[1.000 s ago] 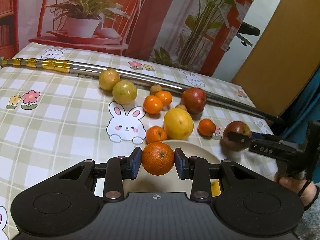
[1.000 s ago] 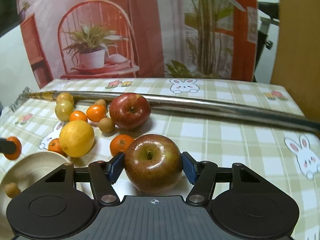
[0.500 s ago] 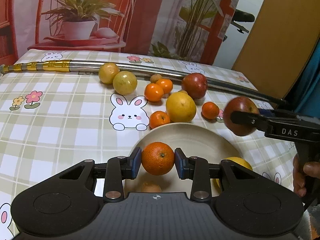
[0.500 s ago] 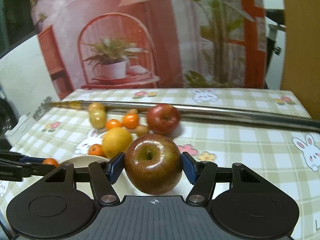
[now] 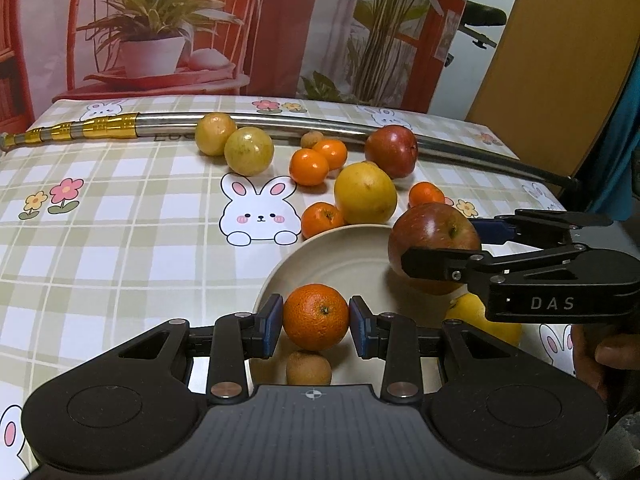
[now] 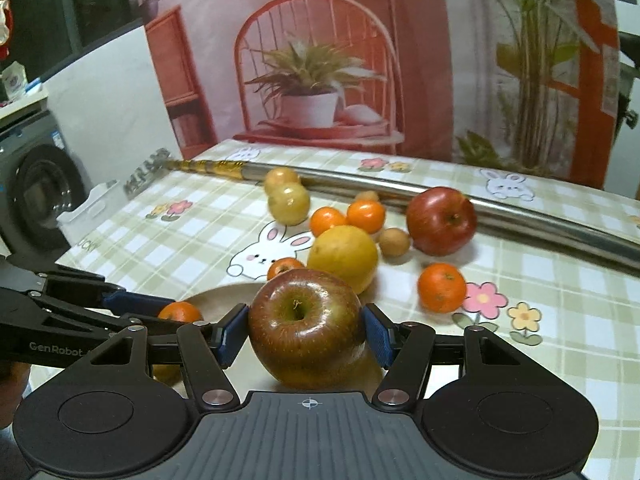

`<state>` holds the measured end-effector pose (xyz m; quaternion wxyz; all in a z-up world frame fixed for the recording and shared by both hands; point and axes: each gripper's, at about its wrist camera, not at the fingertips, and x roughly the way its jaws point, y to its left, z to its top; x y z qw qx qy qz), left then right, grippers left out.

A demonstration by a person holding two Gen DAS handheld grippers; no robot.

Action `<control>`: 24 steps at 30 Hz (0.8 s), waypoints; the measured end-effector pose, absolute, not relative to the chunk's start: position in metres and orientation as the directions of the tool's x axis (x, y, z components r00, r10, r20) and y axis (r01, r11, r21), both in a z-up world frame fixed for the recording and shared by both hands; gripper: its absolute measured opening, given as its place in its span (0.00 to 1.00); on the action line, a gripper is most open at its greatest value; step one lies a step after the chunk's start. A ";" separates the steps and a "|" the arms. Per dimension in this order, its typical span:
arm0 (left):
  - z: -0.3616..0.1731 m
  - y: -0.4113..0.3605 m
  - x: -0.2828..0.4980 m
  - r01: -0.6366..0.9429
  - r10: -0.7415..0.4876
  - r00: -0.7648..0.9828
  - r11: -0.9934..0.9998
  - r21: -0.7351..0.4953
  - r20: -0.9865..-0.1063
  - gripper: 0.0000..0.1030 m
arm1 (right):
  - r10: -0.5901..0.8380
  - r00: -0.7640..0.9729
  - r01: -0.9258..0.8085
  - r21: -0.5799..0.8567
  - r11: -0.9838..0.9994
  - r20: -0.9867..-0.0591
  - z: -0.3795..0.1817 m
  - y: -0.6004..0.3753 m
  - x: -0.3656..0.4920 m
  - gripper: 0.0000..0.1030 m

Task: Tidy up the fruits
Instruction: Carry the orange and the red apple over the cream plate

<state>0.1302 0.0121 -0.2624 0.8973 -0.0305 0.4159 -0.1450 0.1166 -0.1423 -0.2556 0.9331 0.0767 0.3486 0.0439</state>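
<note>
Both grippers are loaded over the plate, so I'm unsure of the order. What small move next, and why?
Probably lower the left gripper and release its orange on the plate: it hangs over bare plate, while the right gripper's apple is at the rim.

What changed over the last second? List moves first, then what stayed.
The right tool carried its apple from the tablecloth to above the plate, beside the left tool. Nothing was grasped or released. The left tool stayed shut on its orange over the plate; the loose fruit stayed put.

A home; bunny-print tablecloth (image 5: 120, 248), washing machine (image 6: 36, 196) beside table, printed backdrop (image 6: 320, 60).
</note>
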 end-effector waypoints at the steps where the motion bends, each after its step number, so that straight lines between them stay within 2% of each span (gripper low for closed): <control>1: -0.263 0.012 0.130 0.235 -0.284 0.610 0.956 -0.173 -0.740 0.37 | 0.137 0.751 -0.029 0.174 0.984 -0.646 -0.257 -0.143 0.116 0.56; 15: -0.271 0.011 0.129 0.219 -0.263 0.599 0.962 -0.161 -0.757 0.37 | 0.148 0.724 -0.021 0.193 0.981 -0.674 -0.269 -0.141 0.119 0.56; 24: -0.271 0.012 0.127 0.207 -0.262 0.603 0.964 -0.169 -0.753 0.37 | 0.120 0.717 -0.015 0.157 0.988 -0.687 -0.268 -0.137 0.118 0.56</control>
